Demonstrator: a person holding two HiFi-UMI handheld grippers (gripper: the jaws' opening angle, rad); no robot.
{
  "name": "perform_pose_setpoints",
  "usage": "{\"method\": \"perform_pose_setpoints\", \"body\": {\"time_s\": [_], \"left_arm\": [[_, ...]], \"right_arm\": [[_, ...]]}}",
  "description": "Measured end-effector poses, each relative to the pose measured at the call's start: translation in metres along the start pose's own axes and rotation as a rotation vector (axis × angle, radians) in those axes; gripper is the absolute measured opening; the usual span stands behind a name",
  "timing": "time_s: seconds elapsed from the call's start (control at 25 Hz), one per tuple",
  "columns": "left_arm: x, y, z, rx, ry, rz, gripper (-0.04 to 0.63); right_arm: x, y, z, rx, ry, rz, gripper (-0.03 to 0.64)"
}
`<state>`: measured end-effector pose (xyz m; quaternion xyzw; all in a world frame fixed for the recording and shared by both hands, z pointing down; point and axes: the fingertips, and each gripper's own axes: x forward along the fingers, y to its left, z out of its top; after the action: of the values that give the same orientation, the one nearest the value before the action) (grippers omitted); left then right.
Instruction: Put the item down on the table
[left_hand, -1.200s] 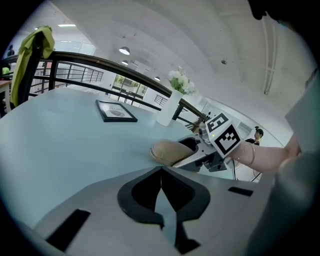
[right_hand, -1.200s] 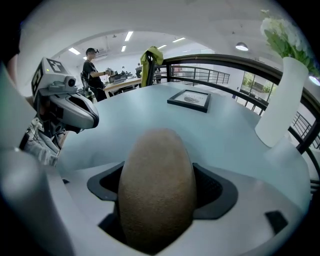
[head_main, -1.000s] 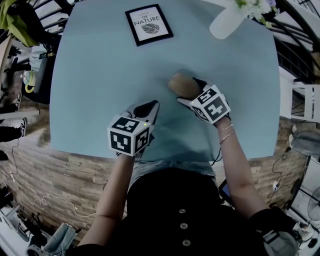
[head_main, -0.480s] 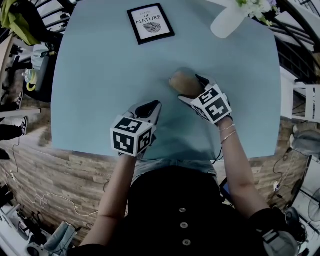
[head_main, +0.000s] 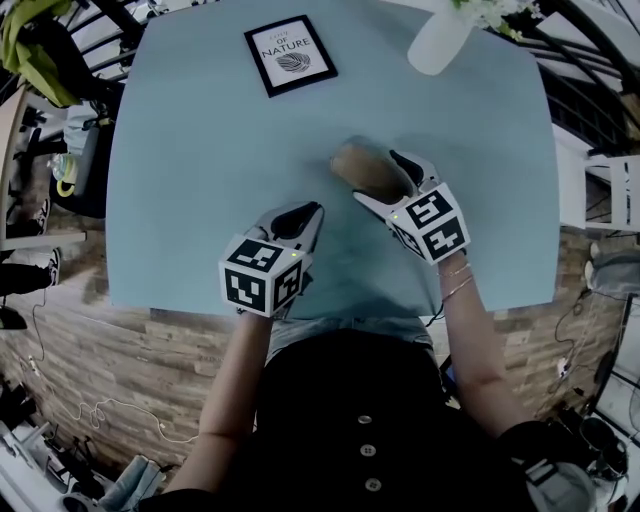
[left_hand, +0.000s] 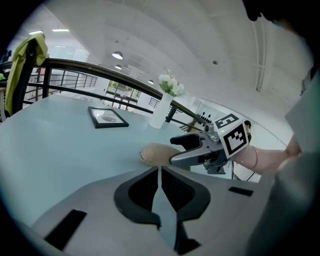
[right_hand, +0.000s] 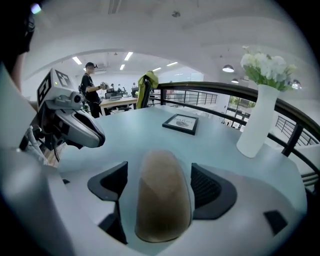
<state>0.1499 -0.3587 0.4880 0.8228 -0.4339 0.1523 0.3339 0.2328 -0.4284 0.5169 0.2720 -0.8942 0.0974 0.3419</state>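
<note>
A tan, oblong, bread-like item (head_main: 355, 165) lies on the light blue table (head_main: 200, 180), right of centre. My right gripper (head_main: 383, 180) is open, its jaws standing on either side of the item. In the right gripper view the item (right_hand: 162, 200) fills the space between the pads, with a thin gap of table at its left side. My left gripper (head_main: 300, 215) is shut and holds nothing, hovering near the table's front edge. In the left gripper view its jaws (left_hand: 159, 172) meet, and beyond them are the item (left_hand: 155, 154) and the right gripper (left_hand: 185, 149).
A black-framed picture (head_main: 290, 55) lies flat at the far side of the table. A white vase (head_main: 440, 40) with flowers stands at the far right. A railing and a chair with a yellow-green jacket (head_main: 35, 40) lie beyond the table. A person (right_hand: 90, 85) stands far off.
My right gripper has drawn back slightly toward me, so more of the item shows ahead of its jaws. The left gripper has hardly moved.
</note>
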Motion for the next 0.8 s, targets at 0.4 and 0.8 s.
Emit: {"method": "perform_pose_setpoints", "body": {"time_s": [0.4, 0.8], "left_arm": [[-0.009, -0.02, 0.016, 0.061, -0.055, -0.008, 0.02], [-0.021, -0.047, 0.03, 0.151, -0.103, -0.043, 0.018]], "right_arm": [[-0.06, 0.012, 0.041, 0.25, -0.292, 0.027, 0.314], [-0.099, 0.022, 0.048, 0.273, -0.416, 0.008, 0.177]]}}
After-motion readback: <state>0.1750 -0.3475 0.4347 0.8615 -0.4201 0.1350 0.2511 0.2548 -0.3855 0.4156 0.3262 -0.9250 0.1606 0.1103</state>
